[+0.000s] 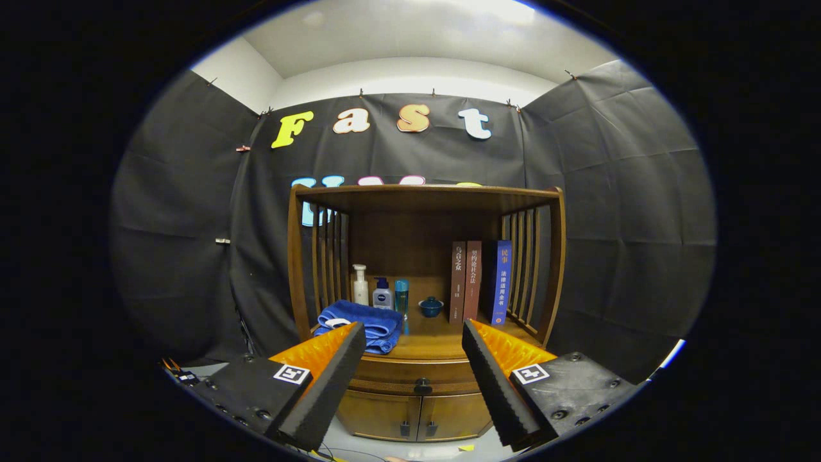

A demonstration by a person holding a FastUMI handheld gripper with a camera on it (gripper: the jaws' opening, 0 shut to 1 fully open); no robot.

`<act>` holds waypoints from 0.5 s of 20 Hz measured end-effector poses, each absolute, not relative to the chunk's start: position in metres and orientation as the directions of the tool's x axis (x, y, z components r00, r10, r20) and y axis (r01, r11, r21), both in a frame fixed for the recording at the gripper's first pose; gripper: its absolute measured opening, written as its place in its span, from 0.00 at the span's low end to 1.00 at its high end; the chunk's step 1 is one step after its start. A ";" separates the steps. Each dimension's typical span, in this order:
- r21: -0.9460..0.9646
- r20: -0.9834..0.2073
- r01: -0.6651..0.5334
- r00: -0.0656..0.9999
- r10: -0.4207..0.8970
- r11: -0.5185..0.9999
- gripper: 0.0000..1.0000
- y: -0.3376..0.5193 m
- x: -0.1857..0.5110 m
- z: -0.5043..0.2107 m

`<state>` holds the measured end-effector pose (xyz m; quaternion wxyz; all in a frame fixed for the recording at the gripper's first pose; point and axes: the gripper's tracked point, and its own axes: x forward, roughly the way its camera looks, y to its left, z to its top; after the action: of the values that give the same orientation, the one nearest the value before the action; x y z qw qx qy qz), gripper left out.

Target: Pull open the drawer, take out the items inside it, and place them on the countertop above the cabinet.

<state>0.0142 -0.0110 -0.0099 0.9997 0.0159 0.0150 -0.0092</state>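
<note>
While the gripper (414,337) is held level facing the wooden cabinet (423,269), its fingers stand wide apart, holding nothing. The drawer (420,375) sits shut between and just beyond the fingertips — one dark round knob (423,385) at its centre. On the countertop beyond: one folded blue towel (378,324), three bottles (381,295), one small lidded blue bowl (431,307), three upright books (478,282). Two lower doors (417,417) sit below the drawer.
</note>
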 end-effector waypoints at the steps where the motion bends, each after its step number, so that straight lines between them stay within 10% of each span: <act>1: 0.034 -0.039 0.022 0.999 -0.021 0.999 0.99 -0.013 0.017 -0.014; 10: 0.030 -0.122 0.054 0.991 -0.050 0.998 0.99 -0.030 0.050 -0.066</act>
<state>0.0504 -0.0300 -0.0660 0.9977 0.0164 0.0606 -0.0261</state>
